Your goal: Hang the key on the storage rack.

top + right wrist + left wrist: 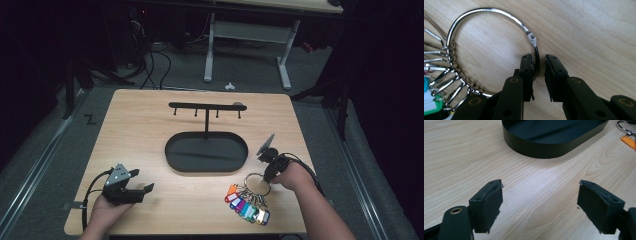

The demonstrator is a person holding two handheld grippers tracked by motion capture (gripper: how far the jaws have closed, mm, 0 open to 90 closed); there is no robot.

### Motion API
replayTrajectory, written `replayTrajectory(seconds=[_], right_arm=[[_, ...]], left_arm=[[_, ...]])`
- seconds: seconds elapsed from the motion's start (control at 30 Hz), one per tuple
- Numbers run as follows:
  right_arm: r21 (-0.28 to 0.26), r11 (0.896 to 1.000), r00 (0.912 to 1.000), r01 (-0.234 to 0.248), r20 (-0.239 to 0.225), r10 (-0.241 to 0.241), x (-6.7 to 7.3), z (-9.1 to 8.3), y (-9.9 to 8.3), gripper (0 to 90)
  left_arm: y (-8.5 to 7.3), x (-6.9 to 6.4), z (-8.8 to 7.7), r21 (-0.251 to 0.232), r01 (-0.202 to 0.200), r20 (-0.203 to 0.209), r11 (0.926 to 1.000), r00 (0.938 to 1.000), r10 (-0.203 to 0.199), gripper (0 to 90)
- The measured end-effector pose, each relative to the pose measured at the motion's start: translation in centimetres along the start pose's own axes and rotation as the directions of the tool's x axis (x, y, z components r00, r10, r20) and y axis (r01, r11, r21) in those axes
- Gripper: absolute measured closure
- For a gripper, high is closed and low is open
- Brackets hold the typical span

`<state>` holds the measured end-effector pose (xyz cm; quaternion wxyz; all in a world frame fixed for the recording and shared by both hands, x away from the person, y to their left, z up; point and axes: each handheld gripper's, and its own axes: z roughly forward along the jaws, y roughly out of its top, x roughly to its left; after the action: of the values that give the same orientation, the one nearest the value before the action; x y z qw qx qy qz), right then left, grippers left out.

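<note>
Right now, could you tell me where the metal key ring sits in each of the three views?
High view: the key ring lies lower right, at the right gripper.
Left gripper view: its edge peeks in at the top right corner.
Right gripper view: its wire passes between the jaws.
Shared landmark: the wooden table.

bare table (pixel 150 135) left | rack (pixel 206 107), tray (pixel 172 159) centre | keys (pixel 248 202) right

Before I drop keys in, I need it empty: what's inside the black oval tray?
Nothing loose shows in the black oval tray; the hook stand's post rises from it. Its near wall hides part of the floor.
</note>
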<state>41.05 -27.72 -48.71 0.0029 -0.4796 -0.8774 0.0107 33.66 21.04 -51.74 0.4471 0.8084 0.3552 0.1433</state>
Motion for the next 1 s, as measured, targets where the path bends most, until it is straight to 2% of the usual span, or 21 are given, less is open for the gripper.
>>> replayTrajectory(seconds=[0.17,0.23,0.27,0.3,0.43,0.53,0.6,0.63,0.7,0.73,0.8,0.9,0.97,1.0], right_arm=[[-0.005,1.000,1.0000,-0.004,0.000,0.004,0.1,0.0,-0.1,77.4],[-0.016,1.000,0.9999,-0.008,-0.008,0.008,-0.1,0.0,-0.2,85.1],[-0.016,1.000,0.9999,-0.008,-0.008,0.008,-0.1,0.0,-0.2,85.1],[-0.033,0.999,0.9996,-0.020,-0.020,0.020,-0.2,0.0,-0.4,86.2],[-0.074,0.997,0.9995,-0.014,-0.028,0.012,-0.3,0.0,-0.9,86.8],[-0.077,0.997,0.9998,-0.007,-0.018,0.005,-0.2,0.0,-1.0,86.9],[-0.059,0.998,0.9998,0.008,-0.016,-0.009,0.0,-0.1,-1.0,86.9],[-0.066,0.998,0.9997,0.011,-0.021,-0.013,0.2,-0.3,-1.1,87.0],[-0.109,0.994,0.9994,-0.001,-0.034,-0.003,0.5,-1.9,-1.4,87.0],[-0.109,0.994,0.9994,-0.001,-0.034,-0.003,0.5,-1.9,-1.4,87.0],[-0.133,0.991,0.9992,0.006,-0.037,-0.011,0.7,-3.2,-1.7,87.0],[-0.169,0.986,0.9976,0.005,-0.068,-0.017,1.2,-4.7,-2.3,87.1],[-0.172,0.985,0.9972,0.000,-0.073,-0.013,1.4,-5.0,-2.4,87.1],[-0.191,0.982,0.9967,0.000,-0.080,-0.016,1.8,-5.8,-2.8,87.2]], left_arm=[[0.0,0.0,0.0,0.006,-0.002,0.005,1.0000,1.0000,0.002,21.4],[0.0,-0.1,0.1,0.006,-0.001,0.002,1.0000,1.0000,0.001,21.6],[0.0,-0.1,0.1,0.006,-0.001,0.002,1.0000,1.0000,0.001,21.7],[0.0,-0.1,0.1,0.000,0.000,0.000,1.0000,1.0000,0.000,21.8],[0.0,-0.1,0.1,0.001,-0.003,0.001,1.0000,1.0000,0.003,22.4],[0.0,-0.2,0.2,0.005,-0.006,0.002,1.0000,1.0000,0.006,22.9],[0.0,-0.2,0.4,0.006,-0.001,0.004,1.0000,1.0000,0.001,23.1],[0.0,-0.3,0.4,0.005,-0.004,0.006,1.0000,1.0000,0.004,23.4],[0.1,-0.6,0.4,0.001,-0.020,0.008,0.9998,0.9998,0.020,23.9],[0.1,-0.6,0.4,0.001,-0.020,0.008,0.9998,0.9998,0.020,24.0],[0.2,-0.6,0.4,-0.010,-0.010,0.012,0.9999,0.9999,0.010,24.1],[0.3,-0.5,0.3,-0.025,-0.003,0.016,0.9997,0.9999,0.003,24.2],[0.3,-0.5,0.3,-0.026,-0.004,0.018,0.9997,0.9998,0.004,24.2],[0.3,-0.6,0.3,-0.015,-0.014,0.019,0.9998,0.9997,0.015,24.2]])
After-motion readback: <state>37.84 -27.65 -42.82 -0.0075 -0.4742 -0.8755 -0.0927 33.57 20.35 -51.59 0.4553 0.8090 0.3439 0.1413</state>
